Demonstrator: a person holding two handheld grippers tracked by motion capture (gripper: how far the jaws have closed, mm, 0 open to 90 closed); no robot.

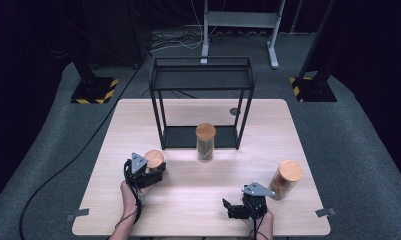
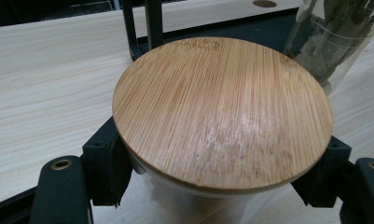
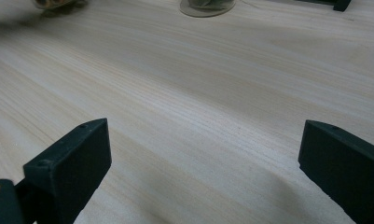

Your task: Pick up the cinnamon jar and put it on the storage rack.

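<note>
Three glass jars with bamboo lids stand on the pale wooden table (image 1: 198, 190). My left gripper (image 1: 154, 173) is shut on the left jar (image 1: 154, 160). In the left gripper view that jar's round lid (image 2: 222, 112) lies just above my left gripper (image 2: 212, 175), with one black jaw against each side of the glass. The middle jar (image 1: 205, 142), with green leaves in it (image 2: 329, 42), stands in front of the black rack (image 1: 200, 82). A right jar (image 1: 286, 179) stands near the table's right edge. My right gripper (image 1: 235, 206) is open over bare wood (image 3: 203, 158).
The black metal rack has a low shelf (image 1: 188, 136) and a top shelf, and its legs (image 2: 147, 23) rise just beyond the held jar. The middle jar's base (image 3: 208, 5) is far ahead of the right jaws. A small round hole (image 1: 234, 111) marks the table behind the rack.
</note>
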